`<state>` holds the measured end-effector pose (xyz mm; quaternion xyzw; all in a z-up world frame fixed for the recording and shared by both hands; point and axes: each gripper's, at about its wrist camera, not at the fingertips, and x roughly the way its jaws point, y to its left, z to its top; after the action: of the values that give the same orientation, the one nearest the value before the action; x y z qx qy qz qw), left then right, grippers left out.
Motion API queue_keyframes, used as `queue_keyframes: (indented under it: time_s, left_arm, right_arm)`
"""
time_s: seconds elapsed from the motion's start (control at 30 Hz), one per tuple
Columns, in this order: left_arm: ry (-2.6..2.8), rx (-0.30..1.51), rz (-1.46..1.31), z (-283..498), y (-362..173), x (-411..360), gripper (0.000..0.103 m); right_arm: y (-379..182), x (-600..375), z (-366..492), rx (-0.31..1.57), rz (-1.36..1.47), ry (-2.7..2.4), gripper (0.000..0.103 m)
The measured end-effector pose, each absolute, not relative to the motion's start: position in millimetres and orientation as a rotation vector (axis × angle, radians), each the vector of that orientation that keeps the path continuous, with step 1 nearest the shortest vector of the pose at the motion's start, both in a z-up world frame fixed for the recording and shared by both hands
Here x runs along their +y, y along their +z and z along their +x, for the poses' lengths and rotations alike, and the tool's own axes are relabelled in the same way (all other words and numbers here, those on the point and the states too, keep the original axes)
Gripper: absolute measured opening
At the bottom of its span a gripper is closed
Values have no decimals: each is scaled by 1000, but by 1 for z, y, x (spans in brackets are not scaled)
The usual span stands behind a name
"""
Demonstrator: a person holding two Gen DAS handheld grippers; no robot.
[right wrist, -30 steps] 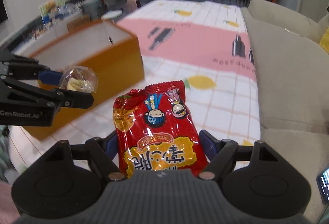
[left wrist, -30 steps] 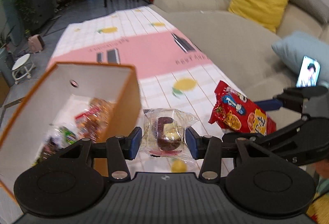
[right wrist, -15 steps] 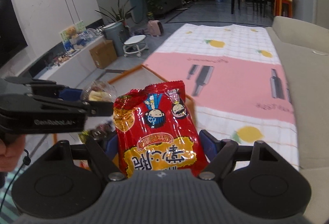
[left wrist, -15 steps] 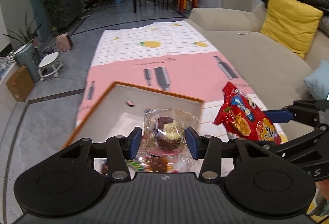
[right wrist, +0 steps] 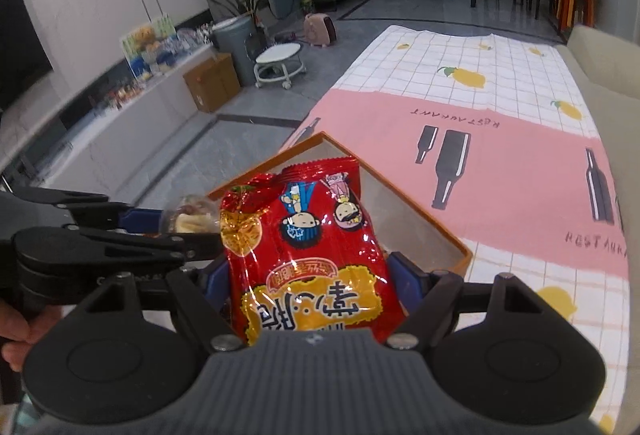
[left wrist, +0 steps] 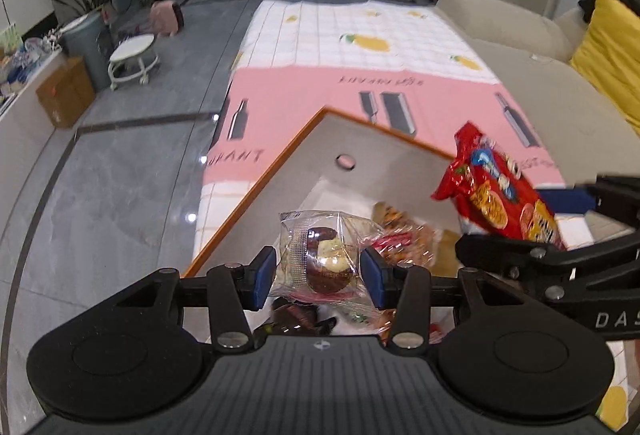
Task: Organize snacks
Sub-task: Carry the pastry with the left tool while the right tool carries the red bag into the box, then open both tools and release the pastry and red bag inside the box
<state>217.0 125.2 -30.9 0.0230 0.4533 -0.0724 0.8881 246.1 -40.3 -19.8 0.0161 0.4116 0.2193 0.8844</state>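
My left gripper (left wrist: pixel 318 271) is shut on a clear-wrapped chocolate cake snack (left wrist: pixel 324 261) and holds it above the open orange-rimmed box (left wrist: pixel 280 171). Several wrapped snacks (left wrist: pixel 404 235) lie inside the box. My right gripper (right wrist: pixel 314 285) is shut on a red snack bag (right wrist: pixel 312 247) and holds it over the same box (right wrist: pixel 440 235). The red bag also shows in the left wrist view (left wrist: pixel 496 191), right of the cake. The left gripper and the cake snack (right wrist: pixel 192 219) show at the left of the right wrist view.
The box stands on a table under a pink and white checked cloth (left wrist: pixel 360 47) near its left edge. A beige sofa (left wrist: pixel 540 75) with a yellow cushion (left wrist: pixel 612 47) runs along the right. Grey floor, a white stool (left wrist: pixel 132 55) and a cardboard box (left wrist: pixel 66 91) lie left.
Both grippers have moved with their snacks from beside the box to above its opening. The box interior now lies directly below both snacks.
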Motion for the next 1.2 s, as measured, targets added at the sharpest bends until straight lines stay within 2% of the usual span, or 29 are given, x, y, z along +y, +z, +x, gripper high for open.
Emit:
queue_keyframes:
  time_s: [0.47, 1.07, 1.2]
  left_arm:
    - [-243, 1032, 252, 215, -67, 123, 52]
    - [-282, 1150, 428, 208, -103, 108, 54]
    - [-262, 1129, 457, 206, -99, 106, 73]
  right_arm:
    - [-67, 12, 278, 890, -315, 492, 76]
    - [-109, 34, 282, 978, -477, 499, 77]
    - [-110, 32, 278, 981, -482, 509, 79]
